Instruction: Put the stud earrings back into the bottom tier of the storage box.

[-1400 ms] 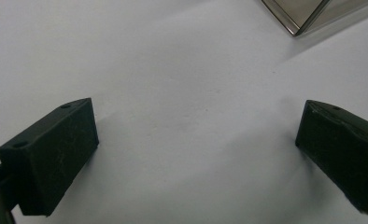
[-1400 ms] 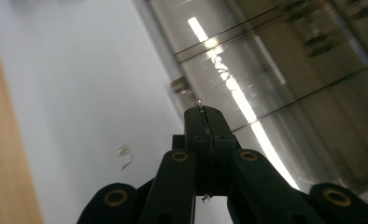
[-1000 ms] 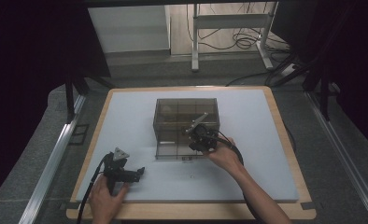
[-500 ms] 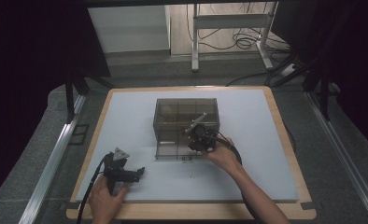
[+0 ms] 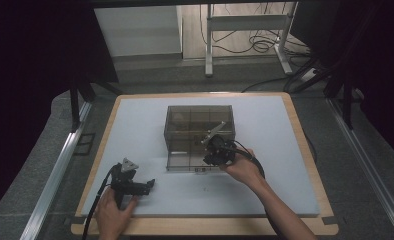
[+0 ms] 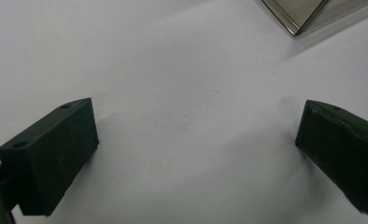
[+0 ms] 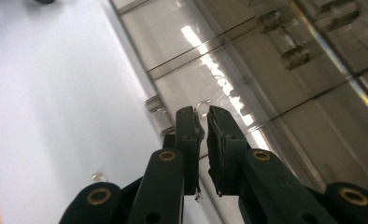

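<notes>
A smoky see-through box (image 5: 199, 131) with inner dividers stands in the middle of the white board (image 5: 275, 175). My right gripper (image 5: 208, 157) is at the box's near front wall, held by a hand from the right. In the right gripper view its jaws (image 7: 201, 112) point at the box lid (image 7: 266, 70) beside a small latch (image 7: 155, 108). They have just been opening, and only a narrow gap with nothing in it shows between them. My left gripper (image 5: 149, 184) lies on the board at the front left. Its jaws (image 6: 196, 140) stand wide open over bare board.
The board has a wooden rim (image 5: 100, 150). Metal rails (image 5: 60, 165) run along both sides of the table. Behind the table stand a white table frame (image 5: 245, 25) and loose cables (image 5: 265, 45) on the floor. A corner of the box (image 6: 303, 18) shows ahead of the left gripper.
</notes>
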